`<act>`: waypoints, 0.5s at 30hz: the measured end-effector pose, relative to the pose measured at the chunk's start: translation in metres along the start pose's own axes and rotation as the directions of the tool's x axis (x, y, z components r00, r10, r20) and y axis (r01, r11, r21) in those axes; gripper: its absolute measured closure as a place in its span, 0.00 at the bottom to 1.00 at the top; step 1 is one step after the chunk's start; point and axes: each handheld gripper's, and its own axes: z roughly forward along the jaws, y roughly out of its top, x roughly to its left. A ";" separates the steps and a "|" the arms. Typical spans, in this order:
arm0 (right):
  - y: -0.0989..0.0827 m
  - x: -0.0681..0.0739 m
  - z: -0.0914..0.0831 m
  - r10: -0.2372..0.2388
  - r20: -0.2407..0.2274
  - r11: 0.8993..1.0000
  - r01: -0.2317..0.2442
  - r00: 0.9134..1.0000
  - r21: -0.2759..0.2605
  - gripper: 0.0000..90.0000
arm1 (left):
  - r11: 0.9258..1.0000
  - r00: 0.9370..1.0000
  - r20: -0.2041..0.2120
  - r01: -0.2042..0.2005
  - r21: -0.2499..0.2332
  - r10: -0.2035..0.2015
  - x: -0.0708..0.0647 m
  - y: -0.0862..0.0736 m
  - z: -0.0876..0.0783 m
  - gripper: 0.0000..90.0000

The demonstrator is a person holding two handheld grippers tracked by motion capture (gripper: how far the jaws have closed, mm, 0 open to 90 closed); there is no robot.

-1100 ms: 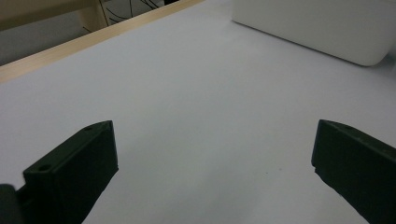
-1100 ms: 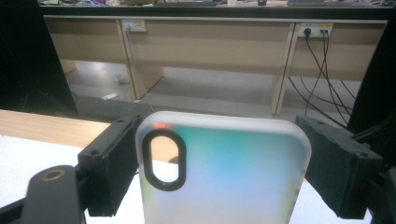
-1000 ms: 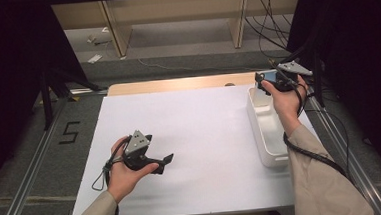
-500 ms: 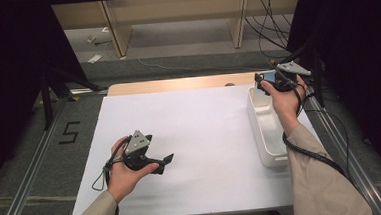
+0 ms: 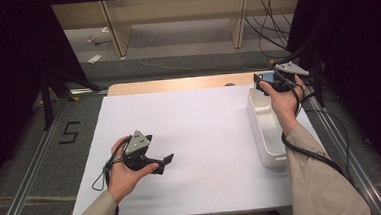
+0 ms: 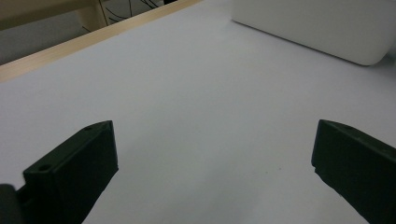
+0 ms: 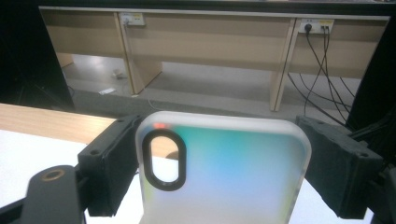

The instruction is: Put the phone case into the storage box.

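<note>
Above the far end of the white bin (image 5: pixel 266 128), the right gripper (image 5: pixel 270 85) held a phone case (image 7: pixel 224 172) between its two black jaws, which stood wide and pressed on the case's side edges. The case was frosted and pale, with an oval camera hole, and it filled the space between the jaws, lifted above the bin. I judged this the carrying step; next the case needed a place on the white sheet (image 5: pixel 205 131). The left gripper (image 5: pixel 167 160) rested there, jaws apart and empty.
</note>
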 end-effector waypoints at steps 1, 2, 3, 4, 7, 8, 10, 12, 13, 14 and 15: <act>0.000 0.000 0.000 0.001 0.000 1.000 -0.001 1.000 0.000 0.20 | 1.000 1.000 0.000 0.000 0.000 0.000 0.000 0.000 0.000 0.00; 0.000 0.000 0.000 -0.001 0.001 1.000 0.001 1.000 0.000 0.20 | 1.000 1.000 0.000 0.000 0.000 0.000 0.000 0.000 0.000 0.00; 0.000 0.000 0.000 -0.001 0.001 1.000 0.001 1.000 0.001 0.20 | 1.000 1.000 0.000 0.000 0.000 0.000 0.000 0.000 0.000 0.00; 0.000 0.000 0.000 0.000 0.001 1.000 0.000 1.000 0.002 0.20 | 1.000 1.000 0.000 0.000 0.000 0.000 0.000 0.000 0.000 0.00; -0.001 0.000 0.001 0.000 0.001 1.000 0.000 1.000 0.002 0.20 | 1.000 1.000 0.001 0.000 0.001 0.000 0.000 0.000 0.000 0.00; -0.001 0.000 0.001 -0.001 0.002 1.000 0.001 1.000 0.004 0.20 | 1.000 1.000 0.000 -0.001 0.001 0.001 0.000 0.000 0.000 0.00; -0.002 0.000 0.001 -0.003 0.003 1.000 0.003 1.000 0.006 0.20 | 1.000 1.000 0.000 0.000 0.001 0.000 0.000 0.000 0.000 0.00; -0.002 0.000 0.002 -0.006 0.003 1.000 0.006 1.000 0.005 0.20 | 1.000 1.000 0.000 0.000 0.000 0.000 0.000 0.000 0.000 0.00; -0.002 0.000 0.002 -0.005 0.002 1.000 0.005 1.000 0.005 0.20 | 1.000 1.000 0.001 -0.001 0.001 0.001 0.000 0.000 0.000 0.00; -0.002 0.000 0.002 -0.006 0.002 1.000 0.006 1.000 0.005 0.20 | 1.000 1.000 0.001 -0.001 0.001 0.001 0.000 0.000 0.000 0.00; -0.002 0.000 0.002 -0.006 0.002 1.000 0.006 1.000 0.005 0.20 | 1.000 1.000 0.001 0.000 0.001 0.000 0.000 0.000 0.000 0.00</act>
